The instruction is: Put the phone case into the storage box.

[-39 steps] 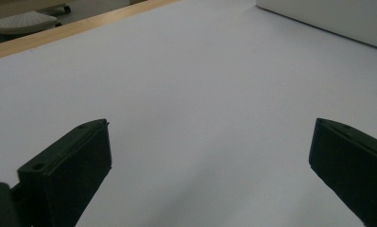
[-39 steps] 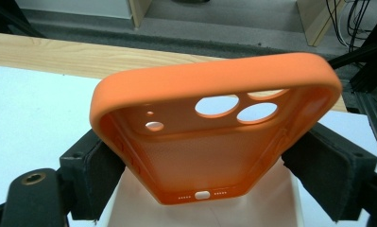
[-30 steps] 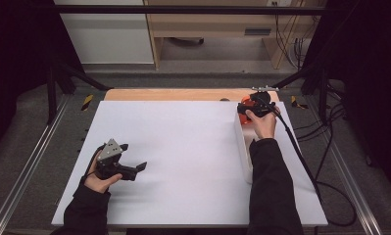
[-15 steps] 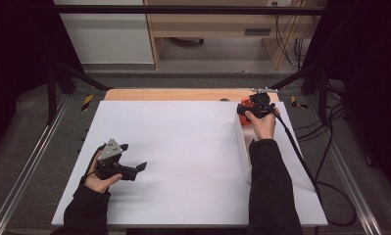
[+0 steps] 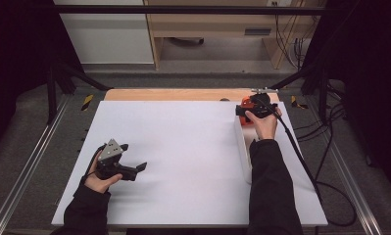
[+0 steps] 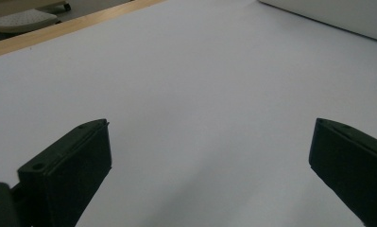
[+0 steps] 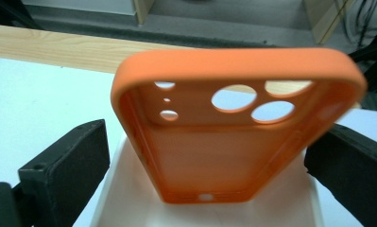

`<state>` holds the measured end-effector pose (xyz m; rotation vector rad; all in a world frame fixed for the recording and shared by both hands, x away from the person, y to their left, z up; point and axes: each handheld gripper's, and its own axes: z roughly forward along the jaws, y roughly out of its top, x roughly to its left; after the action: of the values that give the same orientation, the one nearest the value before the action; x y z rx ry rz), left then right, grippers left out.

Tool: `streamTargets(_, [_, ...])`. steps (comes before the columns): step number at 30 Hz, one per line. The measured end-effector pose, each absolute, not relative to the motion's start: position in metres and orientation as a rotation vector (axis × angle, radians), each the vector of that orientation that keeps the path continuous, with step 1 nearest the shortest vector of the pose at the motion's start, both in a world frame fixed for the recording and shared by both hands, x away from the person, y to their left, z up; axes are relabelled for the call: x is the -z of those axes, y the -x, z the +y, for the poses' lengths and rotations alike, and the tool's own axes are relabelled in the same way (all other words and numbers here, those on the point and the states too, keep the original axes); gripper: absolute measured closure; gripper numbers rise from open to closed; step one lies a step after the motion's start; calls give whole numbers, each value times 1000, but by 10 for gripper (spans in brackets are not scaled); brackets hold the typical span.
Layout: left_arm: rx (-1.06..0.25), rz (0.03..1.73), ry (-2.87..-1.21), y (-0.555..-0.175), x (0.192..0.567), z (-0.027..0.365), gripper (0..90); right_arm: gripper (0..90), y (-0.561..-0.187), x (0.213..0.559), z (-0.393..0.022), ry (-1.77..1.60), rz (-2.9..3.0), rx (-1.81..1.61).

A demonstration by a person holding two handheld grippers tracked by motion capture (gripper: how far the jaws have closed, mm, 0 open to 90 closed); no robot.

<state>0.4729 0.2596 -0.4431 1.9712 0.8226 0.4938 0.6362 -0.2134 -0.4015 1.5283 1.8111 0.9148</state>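
Observation:
An orange phone case (image 7: 233, 137) with camera holes sits tilted and slightly blurred between the jaws of my right gripper (image 7: 209, 165). Those jaws have just been opening, and the pads stand off the case's sides. The case hangs over a white box (image 7: 129, 198). In the high view the right gripper (image 5: 245, 112) is at the table's far right, over the box's far end (image 5: 243, 147), with the orange case (image 5: 245, 104) showing beside it. My left gripper (image 5: 140, 168) rests near the front left with its jaws open and nothing between them (image 6: 209, 161).
A white sheet (image 5: 183, 147) covers the table, and a wooden strip (image 5: 173, 94) runs along its far edge. The right gripper's cable (image 5: 301, 161) trails off the right side. Metal rails (image 5: 31, 156) flank the table.

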Motion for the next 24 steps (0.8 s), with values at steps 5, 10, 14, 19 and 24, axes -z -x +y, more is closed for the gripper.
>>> streamTargets(5, [-494,823,-1971,-473,443,260,0,7,-633,400,-213,-1481,1816,-909])
streamTargets(10, [-494,823,-1972,-473,443,259,0,6,-630,394,-215,-1479,1804,-941])
streamTargets(14, [-495,823,-1972,-473,443,259,0,6,-626,389,-217,-1456,1803,-978])
streamTargets(19, [-495,823,-1968,-472,443,260,0,5,-620,383,-219,-1439,1810,-1005])
streamTargets(24, [-496,826,-1968,-473,443,260,0,5,-611,377,-219,-1405,1845,-1029])
